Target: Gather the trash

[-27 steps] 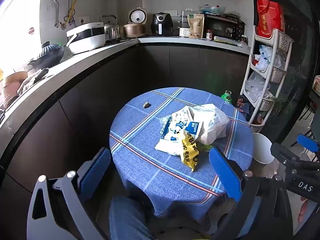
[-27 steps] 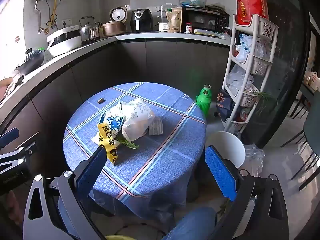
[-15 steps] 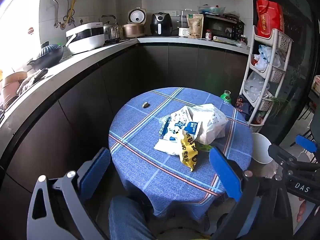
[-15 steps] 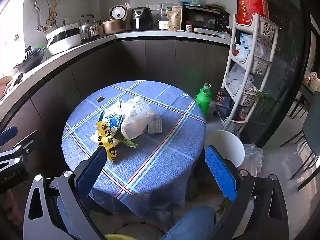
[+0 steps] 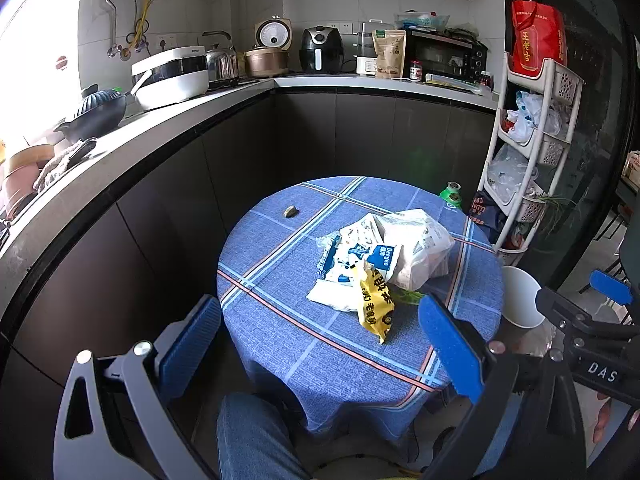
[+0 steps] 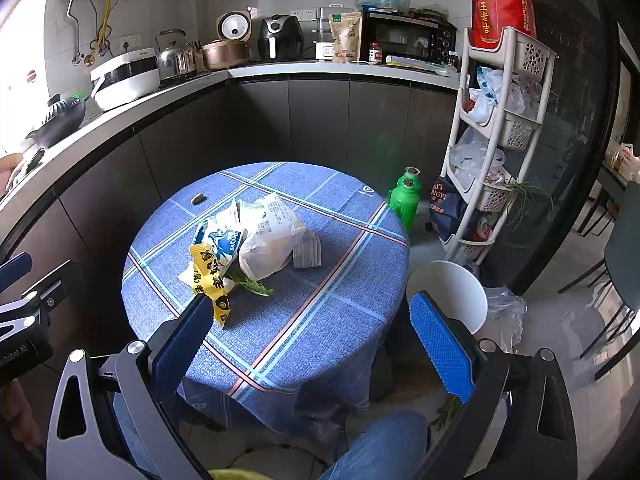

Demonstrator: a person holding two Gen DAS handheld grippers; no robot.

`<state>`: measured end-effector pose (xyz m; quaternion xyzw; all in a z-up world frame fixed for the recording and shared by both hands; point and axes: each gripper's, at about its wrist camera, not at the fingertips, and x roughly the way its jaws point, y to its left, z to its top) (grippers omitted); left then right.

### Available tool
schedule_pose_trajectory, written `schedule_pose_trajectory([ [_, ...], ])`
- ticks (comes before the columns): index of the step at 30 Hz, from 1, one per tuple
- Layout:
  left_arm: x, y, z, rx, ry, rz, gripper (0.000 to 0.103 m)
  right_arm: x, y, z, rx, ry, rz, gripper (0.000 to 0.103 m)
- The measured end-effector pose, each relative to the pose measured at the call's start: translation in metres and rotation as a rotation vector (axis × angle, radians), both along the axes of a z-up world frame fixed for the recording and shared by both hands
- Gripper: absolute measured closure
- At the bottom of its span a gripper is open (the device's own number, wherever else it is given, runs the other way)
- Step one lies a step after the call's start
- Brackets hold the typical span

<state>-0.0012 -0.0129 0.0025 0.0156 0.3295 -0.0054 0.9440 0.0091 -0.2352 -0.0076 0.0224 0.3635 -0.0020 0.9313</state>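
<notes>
Left claw (image 5: 318, 340) hangs wide open, nothing between its blue pads, above the near rim of the round blue-cloth counter (image 5: 280, 344). Dead ahead is the trash pile (image 5: 380, 264), mid-counter: white bags with a yellow wrapper (image 5: 374, 304) trailing toward the claw. A small brown scrap (image 5: 291, 211) lies alone beyond the pile, near the far-left rim.

Over to the right wrist view: right claw (image 6: 310, 332) is also spread wide and empty, its left pad just short of the yellow wrapper (image 6: 208, 284). A white bin (image 6: 448, 292) stands on the floor right of the counter. Looks like the approach stage, nothing collected yet. Next move calls for dropping onto that wrapper. Plenty of bare cloth on the pile's right; the rim is close underneath.
</notes>
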Motion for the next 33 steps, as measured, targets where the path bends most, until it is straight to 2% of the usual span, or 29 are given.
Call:
schedule_pose_trajectory([
  [10, 0.000, -0.009, 0.002, -0.003, 0.000, -0.002, 0.004, 0.000, 0.000, 0.001, -0.003, -0.002, -0.001, 0.008],
  [11, 0.000, 0.003, 0.000, -0.001, 0.001, 0.000, 0.004, 0.000, 0.000, 0.001, -0.003, -0.002, 0.000, 0.008],
  [20, 0.001, -0.012, 0.003, -0.005, 0.000, 0.002, 0.004, 0.000, 0.000, 0.001, -0.005, -0.001, -0.001, 0.008],
  [21, 0.000, 0.002, 0.000, -0.004, 0.000, 0.000, 0.004, -0.001, 0.000, 0.001, -0.005, -0.002, -0.001, 0.008],
  [33, 0.000, 0.001, 0.001, -0.005, -0.002, 0.001, 0.004, -0.001, 0.000, 0.001, -0.008, -0.003, -0.001, 0.008],
])
